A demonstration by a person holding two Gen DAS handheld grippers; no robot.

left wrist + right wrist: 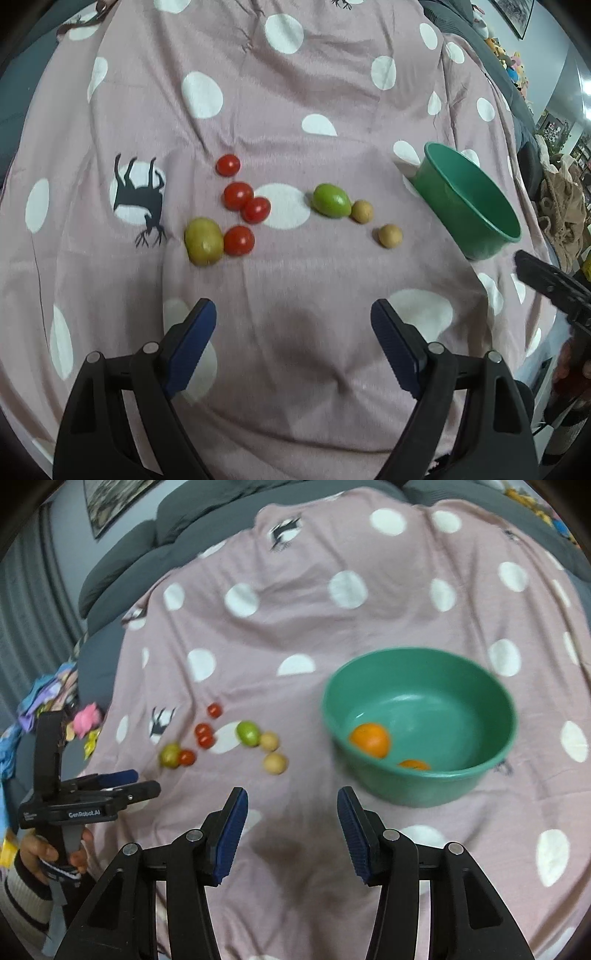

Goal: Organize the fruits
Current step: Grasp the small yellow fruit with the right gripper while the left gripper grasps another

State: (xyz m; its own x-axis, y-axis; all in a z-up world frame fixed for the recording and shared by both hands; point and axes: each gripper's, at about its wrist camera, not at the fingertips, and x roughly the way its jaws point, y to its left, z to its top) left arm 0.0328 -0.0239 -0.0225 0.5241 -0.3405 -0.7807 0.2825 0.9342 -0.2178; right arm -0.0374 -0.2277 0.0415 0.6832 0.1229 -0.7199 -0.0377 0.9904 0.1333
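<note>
While held low over the pink polka-dot blanket, left gripper spread wide with nothing between the blue pads; right gripper likewise parted wide and empty, pads clear of the cloth.

Nearest in the left wrist view: a yellow-green fruit touching 1 red cherry tomato. Just beyond, 2 more tomatoes pressed together, and a 4th tomato a little apart, farther back. To the right, 2 small tan round fruits, the farther one touching a green oval fruit. Left of the cluster, a black deer print on the blanket.

Right of all that, well apart from the loose fruit, a green bowl resting on the blanket, holding 2 oranges, the 2nd mostly hidden behind the near rim.

Farthest back, grey cushions and a framed picture on the wall.
</note>
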